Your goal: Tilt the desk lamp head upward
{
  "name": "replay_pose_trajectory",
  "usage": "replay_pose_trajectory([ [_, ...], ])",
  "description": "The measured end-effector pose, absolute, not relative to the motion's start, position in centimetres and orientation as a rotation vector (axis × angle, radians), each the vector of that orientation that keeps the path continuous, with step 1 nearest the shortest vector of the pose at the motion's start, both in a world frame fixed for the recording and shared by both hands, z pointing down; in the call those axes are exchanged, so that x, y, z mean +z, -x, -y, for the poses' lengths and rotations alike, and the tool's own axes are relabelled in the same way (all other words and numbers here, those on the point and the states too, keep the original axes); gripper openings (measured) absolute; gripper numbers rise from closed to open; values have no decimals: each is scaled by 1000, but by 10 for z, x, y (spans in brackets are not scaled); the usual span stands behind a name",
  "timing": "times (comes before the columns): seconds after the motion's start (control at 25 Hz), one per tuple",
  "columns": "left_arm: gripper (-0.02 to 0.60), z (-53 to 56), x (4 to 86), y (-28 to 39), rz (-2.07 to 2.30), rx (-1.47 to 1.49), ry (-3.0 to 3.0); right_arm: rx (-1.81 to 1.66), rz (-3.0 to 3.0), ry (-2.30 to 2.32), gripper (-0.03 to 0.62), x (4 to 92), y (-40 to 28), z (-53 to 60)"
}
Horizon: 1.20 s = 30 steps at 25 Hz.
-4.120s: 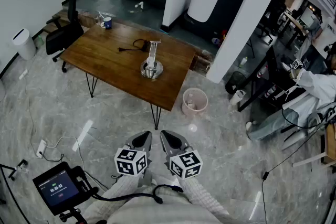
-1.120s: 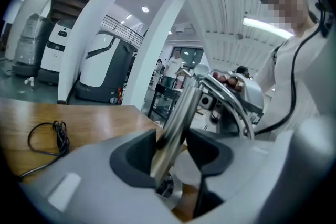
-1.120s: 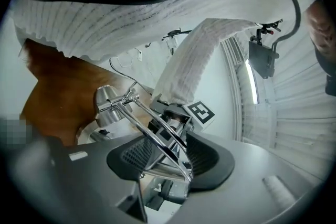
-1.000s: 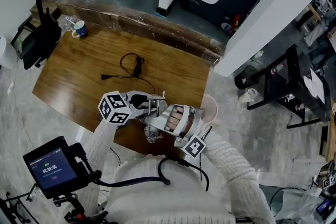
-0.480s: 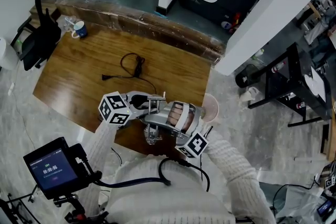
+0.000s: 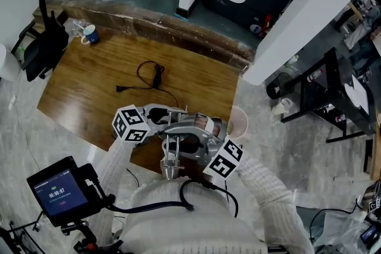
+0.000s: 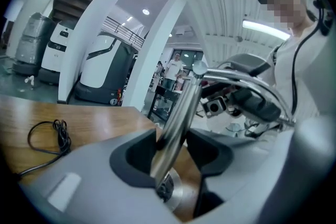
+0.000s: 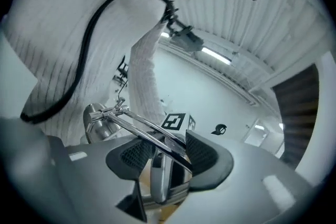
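- The lamp head (image 6: pixel 169 171), a chrome cone, is seen nearest the person, out past the right gripper's fingertips toward the white sleeves (image 6: pixel 262 199); which way its opening faces cannot be made out.
- The right gripper (image 8: pixel 169 147) is set on the lamp arm (image 8: pixel 137 126); its jaws stand wide, having just been opening; the arm's thin chrome rods run slantwise between the fingers and bear on both pads, so this is read as a grip.
- The left gripper (image 7: pixel 172 136) is closed on the lamp post (image 7: pixel 185 99); the post rises between its fingers; the round lamp base (image 7: pixel 170 191) sits just below the fingertips.
- The wooden table (image 6: pixel 89 80) lies under both grippers, with the lamp at its near edge; a black cable (image 6: pixel 152 75) lies well beyond the fingertips, touched by neither; a cup (image 6: pixel 90 34) stands at the far corner.
- Progress, as a judgement: the post is braced and the arm is in hand, so the tilt is taken to be under way; the head's upward angle must be settled, then both grips released.
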<state>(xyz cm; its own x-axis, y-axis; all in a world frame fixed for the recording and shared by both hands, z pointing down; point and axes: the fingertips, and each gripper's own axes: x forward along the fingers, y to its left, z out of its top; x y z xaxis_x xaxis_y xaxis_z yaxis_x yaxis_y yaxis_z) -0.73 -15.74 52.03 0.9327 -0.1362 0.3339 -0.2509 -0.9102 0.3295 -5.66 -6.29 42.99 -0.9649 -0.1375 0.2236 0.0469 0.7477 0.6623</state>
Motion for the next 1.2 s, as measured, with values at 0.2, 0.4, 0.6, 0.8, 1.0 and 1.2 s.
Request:
replay_pose_trajectory([
  [0.2,184,158,518,6,292,416,-2718,-577,2935,-43,173,393,47,79],
  [0.4,184,158,519,3,304,401,-2716,-189,3077,-21,164,369,44,95],
  [0.6,184,158,519,-1,323,385,-2718,193,3110,8,138,359,35,119],
  [0.8,183,161,519,-1,348,366,-2719,505,3098,55,140,355,33,137],
  [1.0,181,164,519,-1,368,353,-2724,690,3061,95,143,355,34,147],
  [1.2,181,163,521,-1,378,351,-2731,833,3032,132,153,357,34,151],
])
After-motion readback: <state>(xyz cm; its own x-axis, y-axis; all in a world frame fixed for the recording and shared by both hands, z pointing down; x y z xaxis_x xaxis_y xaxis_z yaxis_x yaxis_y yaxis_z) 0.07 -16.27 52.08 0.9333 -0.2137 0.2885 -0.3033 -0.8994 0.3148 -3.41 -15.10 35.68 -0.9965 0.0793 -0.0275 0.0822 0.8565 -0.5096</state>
